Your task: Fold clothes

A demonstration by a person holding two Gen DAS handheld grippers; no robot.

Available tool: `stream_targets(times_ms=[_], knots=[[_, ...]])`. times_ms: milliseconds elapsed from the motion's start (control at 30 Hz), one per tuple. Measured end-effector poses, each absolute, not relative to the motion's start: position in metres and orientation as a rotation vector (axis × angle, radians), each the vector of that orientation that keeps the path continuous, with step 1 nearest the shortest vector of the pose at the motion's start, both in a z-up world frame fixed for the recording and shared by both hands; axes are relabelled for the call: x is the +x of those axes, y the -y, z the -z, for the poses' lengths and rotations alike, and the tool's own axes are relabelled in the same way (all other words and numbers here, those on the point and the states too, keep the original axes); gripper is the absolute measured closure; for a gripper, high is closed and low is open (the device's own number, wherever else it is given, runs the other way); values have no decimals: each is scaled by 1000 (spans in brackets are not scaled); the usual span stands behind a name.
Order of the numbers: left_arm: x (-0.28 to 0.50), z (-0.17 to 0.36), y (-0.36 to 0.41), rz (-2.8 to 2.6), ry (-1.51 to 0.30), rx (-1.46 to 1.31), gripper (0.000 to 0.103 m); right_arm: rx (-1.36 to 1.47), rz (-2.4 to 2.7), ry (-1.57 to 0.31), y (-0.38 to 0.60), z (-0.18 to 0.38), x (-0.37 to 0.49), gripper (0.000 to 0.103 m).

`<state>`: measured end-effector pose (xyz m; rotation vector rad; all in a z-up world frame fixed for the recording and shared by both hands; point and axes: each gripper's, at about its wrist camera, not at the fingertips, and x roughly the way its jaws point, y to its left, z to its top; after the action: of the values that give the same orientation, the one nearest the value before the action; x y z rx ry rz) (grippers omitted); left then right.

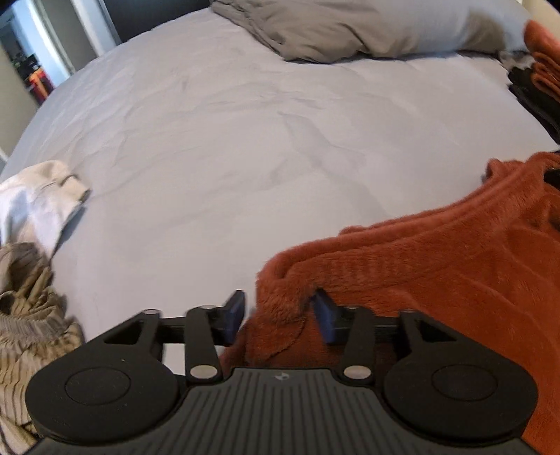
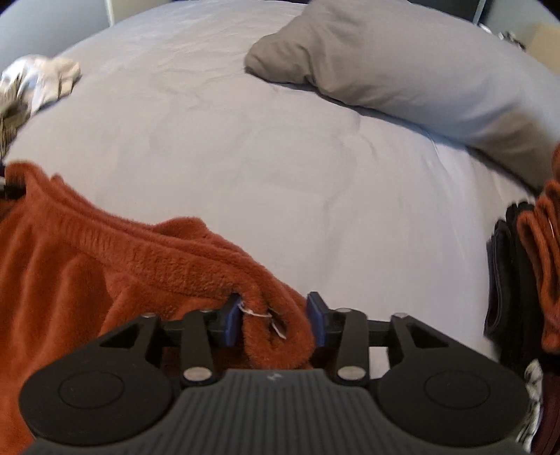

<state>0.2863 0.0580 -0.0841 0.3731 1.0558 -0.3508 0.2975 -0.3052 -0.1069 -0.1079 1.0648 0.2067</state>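
A rust-orange fleece garment hangs between my two grippers above the grey bed. My left gripper has one corner of its ribbed edge between the blue pads, jaws part open around the bunched cloth. In the right wrist view the same fleece garment stretches off to the left. My right gripper holds its other corner, with a white tag showing between the blue pads.
A grey pillow lies at the head of the bed. White and striped beige clothes lie at the left. A stack of folded black and orange clothes sits at the right.
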Motion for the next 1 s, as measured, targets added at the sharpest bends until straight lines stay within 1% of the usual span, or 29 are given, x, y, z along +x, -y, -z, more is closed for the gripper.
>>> stream_targets(times_ms=[33,67,167,267,400,500,700,833,1000], knots=[[285,80,-61,347,-1055,372,52,-64,-200,-1062,312,102,296,39],[283,75,-64,344,-1054,369,50,-19,-194,-1058,319,97,294,36],[277,58,-73,330,-1044,330,44,119,-173,-1057,341,83,291,36],[270,40,-82,313,-1031,281,41,203,-141,-1045,356,73,287,36],[259,22,-89,297,-1021,223,40,188,-125,-1042,359,57,258,36],[233,14,-96,292,-1030,203,40,178,-124,-1052,358,52,228,37],[174,9,-110,281,-1064,185,40,157,-124,-1070,356,42,167,38],[140,10,-124,256,-1081,87,40,146,-117,-1072,354,40,132,37],[114,24,-134,257,-1097,1,40,188,-100,-1057,361,44,101,37]])
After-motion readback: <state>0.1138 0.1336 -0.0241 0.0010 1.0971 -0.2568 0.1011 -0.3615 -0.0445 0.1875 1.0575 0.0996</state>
